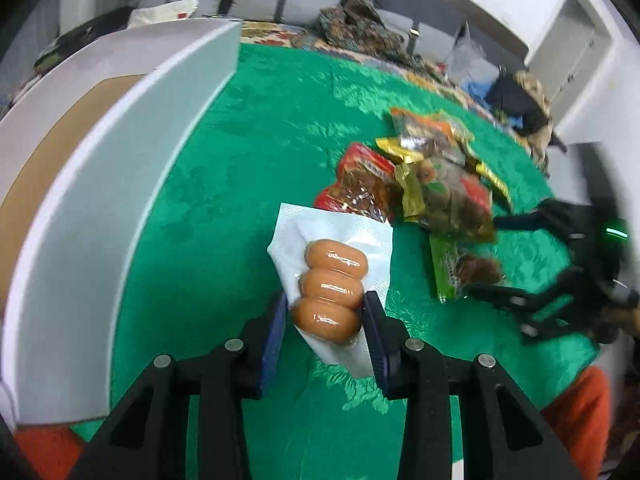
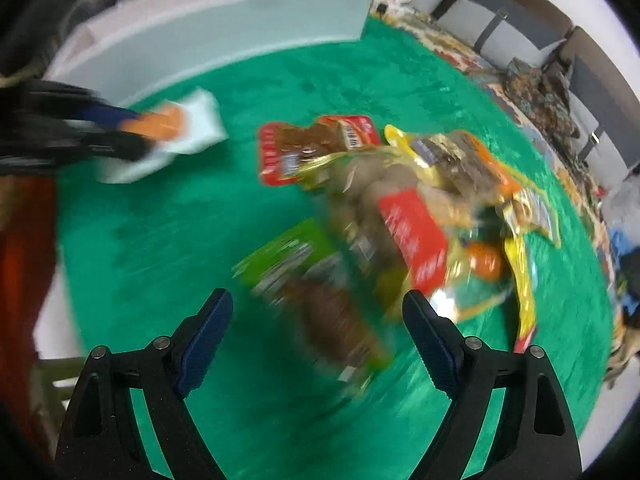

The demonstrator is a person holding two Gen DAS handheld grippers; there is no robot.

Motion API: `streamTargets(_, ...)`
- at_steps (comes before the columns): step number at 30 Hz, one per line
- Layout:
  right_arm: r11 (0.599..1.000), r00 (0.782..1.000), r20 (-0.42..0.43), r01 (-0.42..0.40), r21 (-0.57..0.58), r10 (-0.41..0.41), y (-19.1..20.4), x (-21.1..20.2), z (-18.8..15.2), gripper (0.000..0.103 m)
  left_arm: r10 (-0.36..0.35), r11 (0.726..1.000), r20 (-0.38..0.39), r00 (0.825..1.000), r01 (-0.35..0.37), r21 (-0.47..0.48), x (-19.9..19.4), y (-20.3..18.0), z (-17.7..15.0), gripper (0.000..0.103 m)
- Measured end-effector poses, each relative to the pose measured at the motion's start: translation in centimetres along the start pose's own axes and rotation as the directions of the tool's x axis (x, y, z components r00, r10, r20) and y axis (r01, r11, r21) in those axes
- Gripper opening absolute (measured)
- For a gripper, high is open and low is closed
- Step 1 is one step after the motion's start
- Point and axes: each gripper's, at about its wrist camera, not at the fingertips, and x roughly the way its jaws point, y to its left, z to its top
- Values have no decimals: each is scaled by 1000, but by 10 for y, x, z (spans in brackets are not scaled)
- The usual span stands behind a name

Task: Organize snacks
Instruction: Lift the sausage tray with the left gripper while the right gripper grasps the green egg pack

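Covering the worktop [image 1: 240, 168] is a green cloth, with a white box [image 1: 120, 184] along its left side, presumably where the snacks go. Snack pile [image 2: 400, 216] sits mid-cloth, bare cloth all round it. Right tool [image 2: 318, 320] hangs wide over the green packet [image 2: 316, 292], gripping nothing. Left tool [image 1: 325, 320] clamps the sausage pack [image 1: 332, 280] near the box wall.

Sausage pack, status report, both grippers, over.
Left gripper shut on sausage pack. Right gripper open over green snack packet. White box alongside; nothing blocking.
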Motion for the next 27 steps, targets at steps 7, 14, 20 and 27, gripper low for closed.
streamTargets(7,997,964,-255,-75,2,73,-3,33,-19,67,-45,998,43,998,48,-49,-34,27,-2,37)
streamTargets(14,992,977,-186,-85,96,102,-12,11,-23,72,-76,994,59,995,81,-71,-39,33,-2,38)
streamTargets(20,996,953,-291,-88,9,86,-10,46,-9,50,-87,991,74,993,94,-94,-47,37,-2,38)
streamTargets(27,929,949,-211,-157,334,236,-47,25,-30,40,-107,981,122,987,125,-150,-80,70,13,38)
